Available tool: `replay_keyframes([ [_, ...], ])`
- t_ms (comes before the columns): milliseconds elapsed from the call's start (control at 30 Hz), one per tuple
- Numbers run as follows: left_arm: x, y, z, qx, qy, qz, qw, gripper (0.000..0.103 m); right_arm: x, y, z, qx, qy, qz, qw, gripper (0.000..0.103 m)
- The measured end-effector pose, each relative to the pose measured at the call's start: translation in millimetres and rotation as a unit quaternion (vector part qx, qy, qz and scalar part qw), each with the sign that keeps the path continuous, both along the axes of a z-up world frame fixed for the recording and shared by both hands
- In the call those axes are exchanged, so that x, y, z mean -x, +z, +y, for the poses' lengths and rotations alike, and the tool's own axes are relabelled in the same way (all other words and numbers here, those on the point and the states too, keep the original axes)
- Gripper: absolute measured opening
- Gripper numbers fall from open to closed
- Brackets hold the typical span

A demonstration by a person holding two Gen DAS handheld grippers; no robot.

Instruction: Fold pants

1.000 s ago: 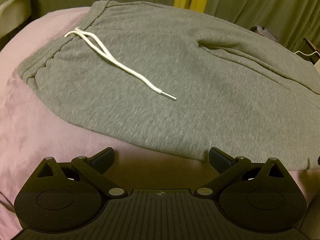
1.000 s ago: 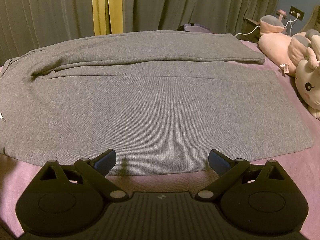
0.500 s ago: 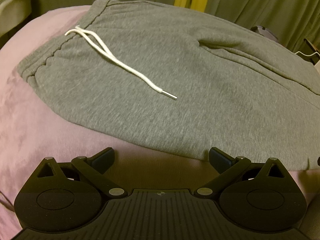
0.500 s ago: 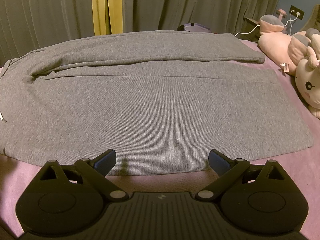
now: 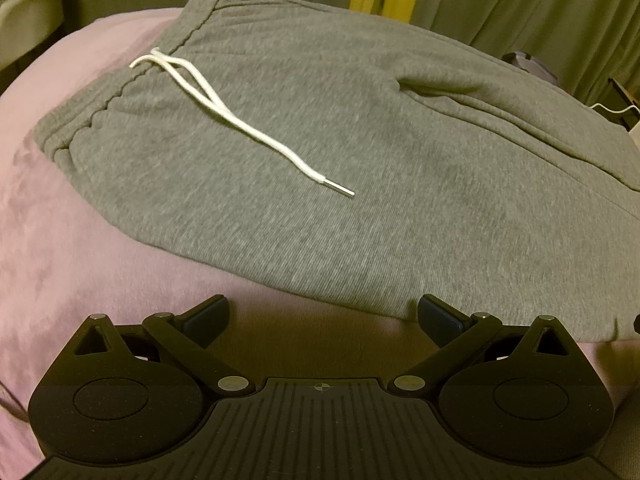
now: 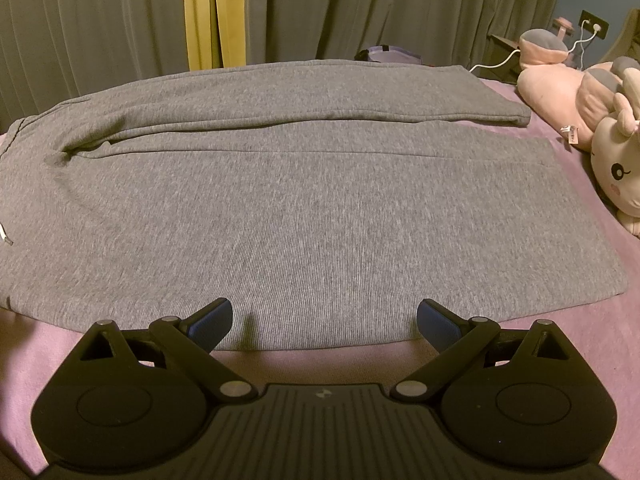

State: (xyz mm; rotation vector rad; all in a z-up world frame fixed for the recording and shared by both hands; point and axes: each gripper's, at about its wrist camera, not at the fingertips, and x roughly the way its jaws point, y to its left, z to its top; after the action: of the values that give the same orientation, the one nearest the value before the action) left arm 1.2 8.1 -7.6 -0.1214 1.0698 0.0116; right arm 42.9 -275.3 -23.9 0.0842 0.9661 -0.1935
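Grey sweatpants point(image 5: 360, 152) lie flat on a pink bed, waistband at the left with a white drawstring point(image 5: 224, 116) lying across the front. The two legs point(image 6: 320, 208) stretch to the right, side by side. My left gripper point(image 5: 323, 316) is open and empty, just short of the pants' near edge by the waist. My right gripper point(image 6: 324, 318) is open and empty, its fingertips at the near edge of the closer leg.
The pink bedcover point(image 5: 80, 260) surrounds the pants. Plush toys point(image 6: 600, 120) lie at the right end of the bed. Grey curtains with a yellow strip point(image 6: 214, 12) hang behind. A white cable and wall socket point(image 6: 592, 26) sit at the far right.
The left gripper has shifted slightly left along the pants' near edge. The right gripper has barely moved. Both stay open.
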Motion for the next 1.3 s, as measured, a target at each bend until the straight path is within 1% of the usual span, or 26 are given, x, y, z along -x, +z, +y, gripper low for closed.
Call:
replay_keyframes([
  [800,-3.5,-0.8,1.7,0.001,0.002,0.011,0.9999,0.103,0.1,-2.9,1.4,-0.001,0.0,0.001,1.0,0.099],
  [1300,-5.9,-3.2,4.5,0.004,0.011,0.025,0.9996,0.103,0.1,-3.2,-0.5,-0.016,-0.002,0.004,1.0,0.099],
])
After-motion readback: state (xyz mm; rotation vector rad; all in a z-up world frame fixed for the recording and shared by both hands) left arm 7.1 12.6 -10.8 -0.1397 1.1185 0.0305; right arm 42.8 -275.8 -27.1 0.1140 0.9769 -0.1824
